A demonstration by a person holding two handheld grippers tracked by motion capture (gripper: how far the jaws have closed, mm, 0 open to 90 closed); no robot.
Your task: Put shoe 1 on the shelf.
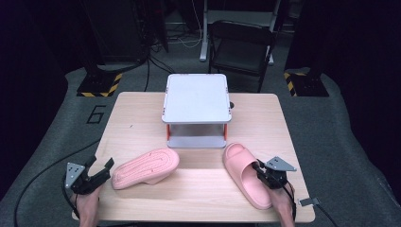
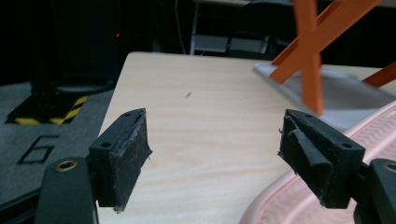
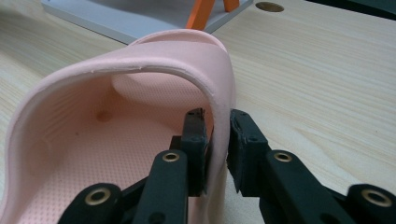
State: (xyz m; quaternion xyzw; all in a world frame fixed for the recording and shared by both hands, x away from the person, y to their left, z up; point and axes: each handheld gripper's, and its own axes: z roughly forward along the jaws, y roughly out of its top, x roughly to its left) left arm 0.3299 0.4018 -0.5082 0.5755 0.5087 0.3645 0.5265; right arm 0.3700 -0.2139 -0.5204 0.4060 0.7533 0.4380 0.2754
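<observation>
Two pink slide slippers lie on the wooden table. The upright slipper is at the front right; my right gripper is shut on its strap wall, one jaw inside and one outside. The other slipper lies sole-up at the front left, and its ribbed pink edge runs under my left gripper's right jaw. My left gripper stands open just left of that slipper with nothing between its jaws.
A small white two-tier rack with orange legs stands at the table's back middle. A dark folding chair and stands with yellow-black bases are behind the table. A person's hands come in at the bottom edge.
</observation>
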